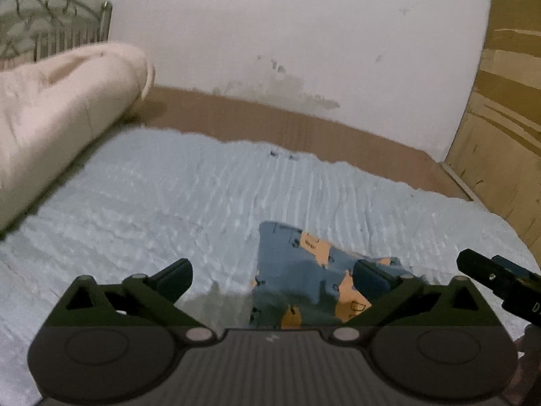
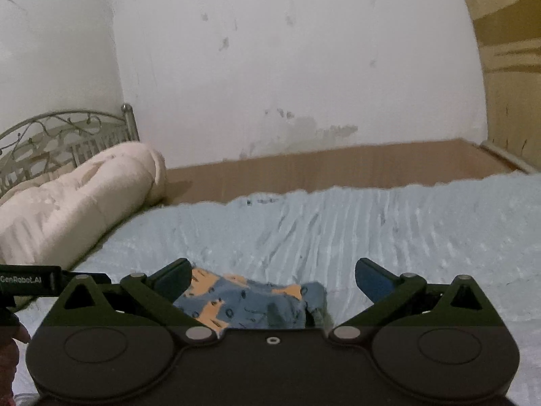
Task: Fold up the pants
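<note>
From the left wrist camera, the left tongs (image 1: 272, 275) stood wide open above the bed (image 1: 142, 196), their two fingers spread well apart and holding nothing. The pants (image 1: 297, 277), blue with orange patches and small dark markings, lay bunched on the pale blue bedspread just beyond the fingers, toward the right one, whose tip overlapped the cloth in this view; whether it touched the fabric could not be told. A rolled cream quilt (image 1: 57, 111) rested along the left side of the bed, with a metal headboard (image 1: 50, 30) behind it. A stained white wall (image 1: 287, 50) rose past the brown bed edge, and a wooden panel (image 1: 503, 118) stood at the right. The tip of the right tongs (image 1: 497, 280) entered from the right edge, beside the pants.

From the right wrist camera, the right tongs (image 2: 272, 275) were likewise wide open and empty. The pants (image 2: 257, 301) lay crumpled on the bedspread directly between and just below the spread fingers, nearer the left one. The cream quilt (image 2: 77, 206) and the headboard (image 2: 61, 135) showed at the left, the wall (image 2: 287, 67) behind. Part of the left tongs (image 2: 37, 284), bearing white lettering, reached in at the left edge.
</note>
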`<state>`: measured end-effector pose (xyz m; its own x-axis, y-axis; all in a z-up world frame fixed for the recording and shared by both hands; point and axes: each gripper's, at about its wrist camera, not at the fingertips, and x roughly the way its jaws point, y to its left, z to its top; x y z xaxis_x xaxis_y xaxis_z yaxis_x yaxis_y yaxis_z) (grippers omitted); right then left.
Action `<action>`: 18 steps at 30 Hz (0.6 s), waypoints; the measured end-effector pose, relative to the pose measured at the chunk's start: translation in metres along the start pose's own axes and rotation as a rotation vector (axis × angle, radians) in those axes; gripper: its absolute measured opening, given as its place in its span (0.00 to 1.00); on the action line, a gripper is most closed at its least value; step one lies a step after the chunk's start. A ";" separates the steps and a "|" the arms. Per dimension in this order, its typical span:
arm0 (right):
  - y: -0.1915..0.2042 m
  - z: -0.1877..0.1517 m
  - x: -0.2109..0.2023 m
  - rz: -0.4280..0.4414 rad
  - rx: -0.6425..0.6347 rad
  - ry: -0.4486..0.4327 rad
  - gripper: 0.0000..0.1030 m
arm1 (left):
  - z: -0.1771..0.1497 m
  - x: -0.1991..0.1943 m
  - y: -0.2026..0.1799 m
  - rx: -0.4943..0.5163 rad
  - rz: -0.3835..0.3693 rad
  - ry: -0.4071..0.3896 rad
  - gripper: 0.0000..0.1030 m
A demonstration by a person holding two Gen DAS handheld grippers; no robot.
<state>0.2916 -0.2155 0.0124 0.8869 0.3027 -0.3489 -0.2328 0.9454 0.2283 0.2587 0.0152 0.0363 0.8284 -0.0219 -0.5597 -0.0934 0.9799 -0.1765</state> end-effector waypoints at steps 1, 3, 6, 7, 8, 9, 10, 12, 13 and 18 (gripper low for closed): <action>0.002 0.000 -0.007 -0.001 0.000 -0.013 0.99 | 0.000 -0.005 -0.001 0.008 0.000 -0.010 0.99; 0.005 0.000 -0.022 -0.003 -0.003 -0.036 0.99 | -0.003 -0.019 -0.003 0.030 0.002 -0.033 0.99; 0.010 -0.005 -0.045 -0.013 -0.011 -0.065 0.99 | -0.009 -0.037 -0.004 0.052 0.007 -0.058 0.99; 0.012 -0.007 -0.053 -0.016 -0.017 -0.072 0.99 | -0.013 -0.043 -0.004 0.059 0.008 -0.065 0.99; 0.014 -0.010 -0.061 -0.018 -0.022 -0.076 0.99 | -0.017 -0.050 -0.003 0.066 0.010 -0.070 0.99; 0.016 -0.013 -0.069 -0.021 -0.028 -0.081 0.99 | -0.021 -0.056 -0.003 0.075 0.012 -0.075 0.99; 0.017 -0.016 -0.075 -0.024 -0.034 -0.084 0.99 | -0.024 -0.061 -0.003 0.082 0.014 -0.080 0.99; 0.020 -0.024 -0.091 -0.030 -0.047 -0.089 0.99 | -0.032 -0.073 -0.003 0.095 0.026 -0.092 0.99; 0.022 -0.027 -0.097 -0.032 -0.052 -0.089 0.99 | -0.035 -0.078 -0.002 0.101 0.027 -0.098 0.99; 0.029 -0.050 -0.127 -0.044 -0.065 -0.077 0.99 | -0.059 -0.099 0.000 0.113 0.024 -0.113 0.99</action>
<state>0.1523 -0.2200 0.0181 0.9243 0.2532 -0.2855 -0.2164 0.9640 0.1544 0.1438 0.0059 0.0439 0.8840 0.0176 -0.4672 -0.0563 0.9960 -0.0689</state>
